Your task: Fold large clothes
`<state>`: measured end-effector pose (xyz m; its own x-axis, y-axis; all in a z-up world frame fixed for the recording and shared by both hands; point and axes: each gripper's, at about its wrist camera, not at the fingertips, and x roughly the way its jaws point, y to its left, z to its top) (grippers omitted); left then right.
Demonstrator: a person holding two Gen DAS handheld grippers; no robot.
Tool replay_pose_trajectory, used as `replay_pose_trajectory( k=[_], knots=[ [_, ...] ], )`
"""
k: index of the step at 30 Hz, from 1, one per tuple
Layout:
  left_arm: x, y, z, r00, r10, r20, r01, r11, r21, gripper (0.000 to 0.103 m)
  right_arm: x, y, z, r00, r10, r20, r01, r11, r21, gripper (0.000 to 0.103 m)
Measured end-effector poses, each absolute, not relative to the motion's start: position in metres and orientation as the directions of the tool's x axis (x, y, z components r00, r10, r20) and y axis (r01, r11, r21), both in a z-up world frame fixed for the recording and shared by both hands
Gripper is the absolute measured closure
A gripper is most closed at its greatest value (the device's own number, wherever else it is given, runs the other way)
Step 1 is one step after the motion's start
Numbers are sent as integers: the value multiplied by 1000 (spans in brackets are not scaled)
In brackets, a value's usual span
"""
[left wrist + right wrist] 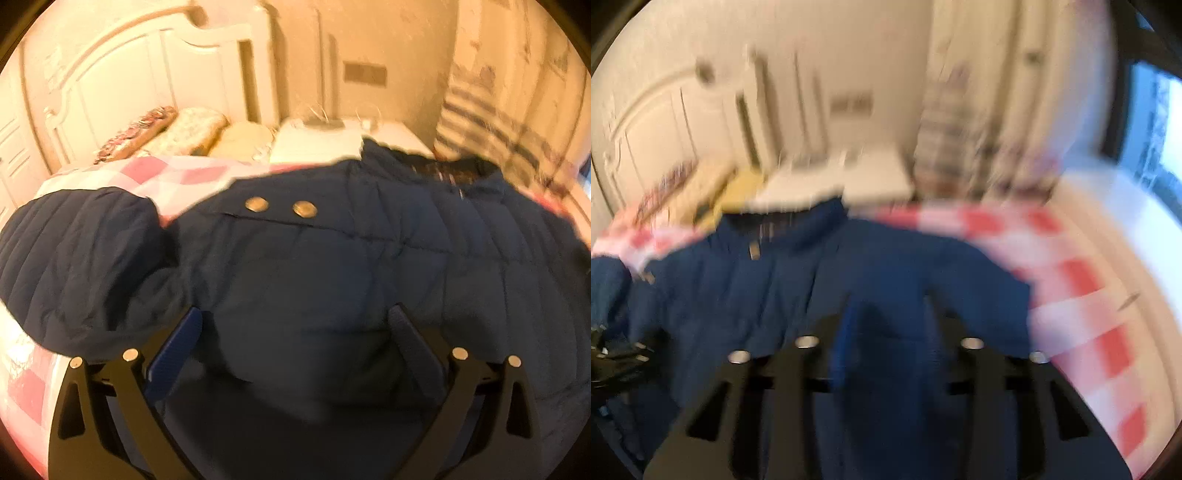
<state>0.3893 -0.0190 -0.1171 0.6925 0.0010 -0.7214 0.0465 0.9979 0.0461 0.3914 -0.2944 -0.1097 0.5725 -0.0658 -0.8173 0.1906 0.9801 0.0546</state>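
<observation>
1. The navy padded jacket (332,266) lies spread on the bed, over the pink checked bedspread (177,173), collar toward the headboard (122,74), with one sleeve (74,254) bunched at the left in the left wrist view.
2. Your left gripper (295,332) hovers over the jacket's lower body with its jaws wide apart and nothing between them.
3. Your right gripper (886,321) has its jaws drawn close together on a ridge of the jacket's fabric; the right wrist view is blurred, so the grip looks real but is hard to confirm.
4. By my reading you are starting a fold.
5. Next, pinch with the left too, then carry both edges across evenly.
</observation>
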Motion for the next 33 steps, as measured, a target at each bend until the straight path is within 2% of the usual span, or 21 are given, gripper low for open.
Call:
replay_pose_trajectory(
  k=[2,4,9,11,12,15,17,19,20,21,23,27,30,31,33],
  knots=[
    [384,-9,-111,721,-39,-692,38,999,-16,3,396,-288,-113,554,-85,-828,155,988,2,69],
    [383,-2,-110,731,-59,-680,26,998,-58,3,395,-292,-102,566,-70,-822,162,986,27,70],
    [385,-4,-109,735,-55,-676,23,998,-57,3,399,-298,-74,686,-85,-723,199,977,73,70],
    [385,-3,-108,735,-66,-675,27,997,-69,3,417,-290,-90,644,-67,-762,158,986,47,69],
    [386,-2,-109,733,-70,-677,26,997,-74,3,429,-284,-109,582,-81,-810,141,990,3,66],
    [387,-1,-110,730,-76,-680,27,996,-82,3,432,-278,-107,573,-108,-812,149,989,-27,66],
    [387,-1,-110,726,-76,-683,29,996,-81,3,418,-285,-92,649,-147,-746,208,978,-12,66],
    [388,-2,-111,722,-74,-688,30,997,-76,3,409,-298,-89,650,-218,-728,297,955,-21,48],
    [389,-2,-112,719,-73,-691,31,997,-74,3,409,-308,-94,625,-222,-748,324,946,-10,28],
    [389,-3,-112,719,-73,-691,32,997,-72,3,411,-323,-105,584,-175,-793,332,943,37,24],
    [388,-3,-113,718,-73,-692,32,997,-73,3,408,-337,-106,580,-116,-806,327,940,100,28],
    [390,-5,-114,711,-72,-699,32,997,-71,3,375,-354,-78,685,-106,-721,337,923,185,24],
    [391,-8,-115,705,-56,-707,30,998,-50,2,381,-367,-112,571,-44,-820,334,925,183,20],
    [391,-8,-115,704,-55,-708,31,998,-47,2,376,-366,-113,589,-44,-807,302,938,170,20],
    [391,-8,-115,706,-57,-706,32,998,-48,2,369,-364,-105,560,-90,-824,349,927,136,22]
  ],
)
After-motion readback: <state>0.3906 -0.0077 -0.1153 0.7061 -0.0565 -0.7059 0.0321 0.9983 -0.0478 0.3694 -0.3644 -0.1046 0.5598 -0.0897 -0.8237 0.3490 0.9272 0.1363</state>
